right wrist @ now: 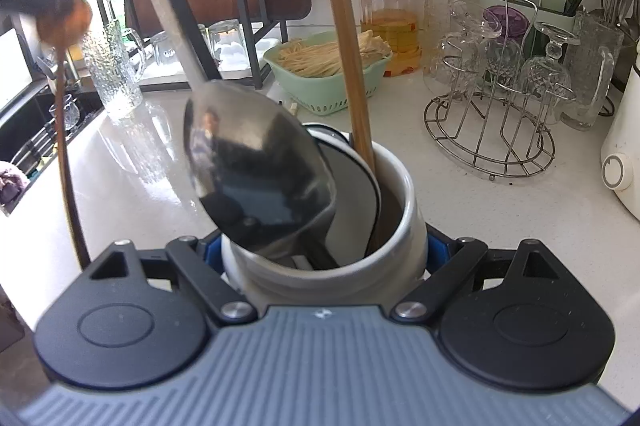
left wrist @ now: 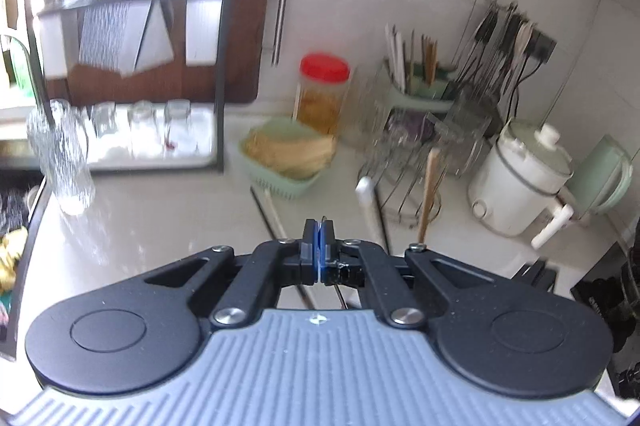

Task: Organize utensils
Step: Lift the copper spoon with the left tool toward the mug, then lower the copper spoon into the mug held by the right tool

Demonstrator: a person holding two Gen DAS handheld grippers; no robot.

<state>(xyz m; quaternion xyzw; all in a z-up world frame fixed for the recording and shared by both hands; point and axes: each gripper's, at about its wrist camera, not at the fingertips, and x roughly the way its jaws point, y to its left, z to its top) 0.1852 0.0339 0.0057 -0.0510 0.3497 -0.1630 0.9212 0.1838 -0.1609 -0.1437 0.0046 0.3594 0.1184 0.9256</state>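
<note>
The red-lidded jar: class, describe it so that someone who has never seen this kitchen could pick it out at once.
Start at the white counter along the back wall. Behind the green basket of pale sticks, left of the wire glass rack, stands the jar. Its neighbours are clear, uncapped glassware; it alone has a red screw lid and yellowish contents.

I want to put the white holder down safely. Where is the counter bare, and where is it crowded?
Bare counter lies between the textured glass pitcher, the green basket and the white holder held by the right gripper. Another patch lies in front of the wire glass rack. The back wall side is crowded.
</note>
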